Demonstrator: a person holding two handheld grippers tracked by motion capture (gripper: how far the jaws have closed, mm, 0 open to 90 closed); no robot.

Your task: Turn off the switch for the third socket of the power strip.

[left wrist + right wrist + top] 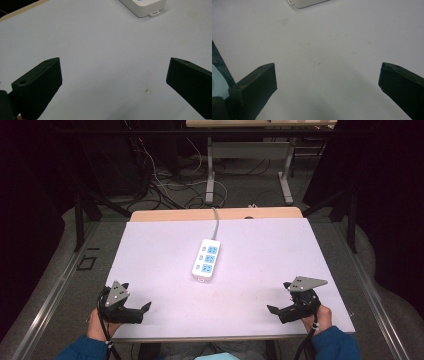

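A white power strip (206, 259) with blue sockets lies in the middle of the white tabletop (260, 250), its grey cable running off the far edge. Its near end shows at the top of the left gripper view (146, 8) and of the right gripper view (307, 3). My left gripper (146, 308) rests at the front left corner, pointing toward the middle, jaws wide apart with nothing between them (113, 75). My right gripper (270, 310) sits at the front right, also pointing inward, open and holding nothing (327, 75).
The table's wooden far edge (215, 213) borders a floor strewn with cables (170, 185). Another table's legs (210, 175) stand behind. Dark curtains and stands flank both sides.
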